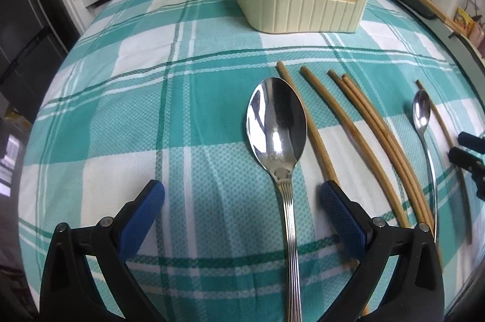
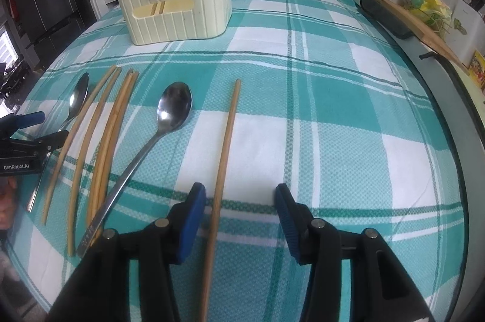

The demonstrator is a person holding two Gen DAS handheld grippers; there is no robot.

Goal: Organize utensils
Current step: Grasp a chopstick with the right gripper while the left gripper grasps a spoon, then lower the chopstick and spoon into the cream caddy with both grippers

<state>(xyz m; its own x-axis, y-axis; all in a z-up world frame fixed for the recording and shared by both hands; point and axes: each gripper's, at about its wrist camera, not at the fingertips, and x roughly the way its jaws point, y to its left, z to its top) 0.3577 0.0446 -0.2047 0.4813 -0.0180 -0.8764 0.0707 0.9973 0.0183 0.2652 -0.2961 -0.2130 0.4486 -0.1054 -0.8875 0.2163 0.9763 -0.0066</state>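
Most of the job is left. On the tabletop [image 2: 333, 110], from left: a big spoon [image 1: 277, 122] lies between the spread fingers of the left hand-held gripper [image 1: 242, 200], then four chopsticks [image 1: 372, 122], a small spoon [image 2: 174, 107], and one lone chopstick [image 2: 225, 140] under the right hand-held gripper [image 2: 241, 200] (wide open too). Only two chopsticks seem to stand in the cream holder [image 2: 194, 16].

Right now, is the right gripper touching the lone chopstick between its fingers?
Apart. The right wrist view shows the right gripper open, with tablecloth visible between the lone chopstick and each blue pad.
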